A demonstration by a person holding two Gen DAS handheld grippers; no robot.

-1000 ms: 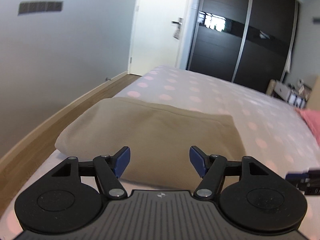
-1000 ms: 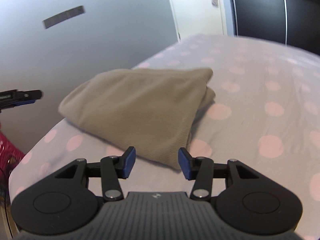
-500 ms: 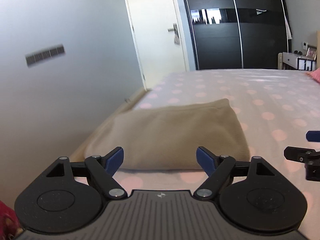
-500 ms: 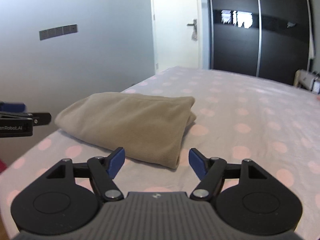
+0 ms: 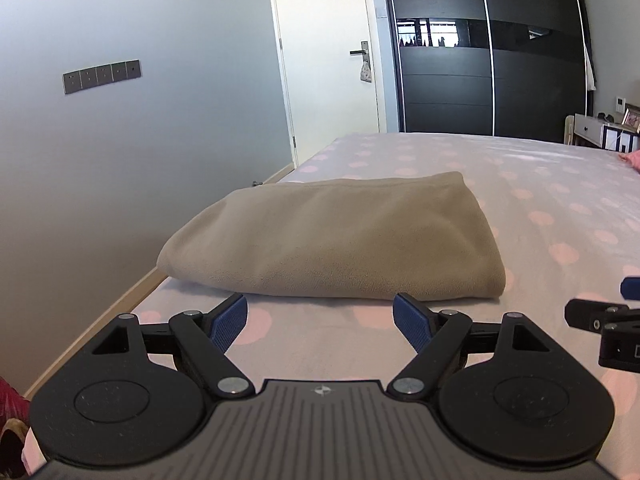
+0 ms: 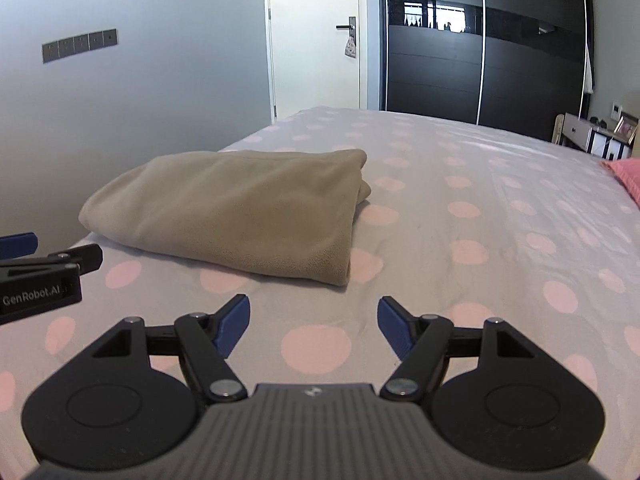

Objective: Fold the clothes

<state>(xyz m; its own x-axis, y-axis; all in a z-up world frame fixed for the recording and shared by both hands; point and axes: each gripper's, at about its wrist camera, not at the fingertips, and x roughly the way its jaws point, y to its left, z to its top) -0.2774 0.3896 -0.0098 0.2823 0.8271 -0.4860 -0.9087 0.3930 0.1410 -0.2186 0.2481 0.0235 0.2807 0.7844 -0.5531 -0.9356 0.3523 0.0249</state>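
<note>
Left gripper [image 5: 320,312], at bottom centre of the left view, gaping wide and gripping nothing, blue pads [image 5: 230,318] hovering over the bedsheet [image 5: 560,208] just short of the folded garment [image 5: 340,240]. Right gripper [image 6: 313,322], at bottom centre of the right view, likewise spread and empty, hanging over a pink dot of the sheet, apart from the garment's near corner. Each gripper peeking into the other's view: the right one at the right edge of the left view, the left one at the left edge of the right view.

Lying folded in mid-frame of the left view, and left of centre in the right view, the tan fleece garment, resting near the bed's left edge beside the grey wall [image 5: 140,160]. Stretching away to the right, the grey sheet with pink dots. Showing at the far right edge, a pink cloth [image 6: 626,176].

Standing beyond the bed in the upper centre, a white door [image 5: 332,60]; filling the upper right, a dark wardrobe [image 5: 488,60]. Sitting on the wall at upper left, a switch panel [image 5: 102,77].
</note>
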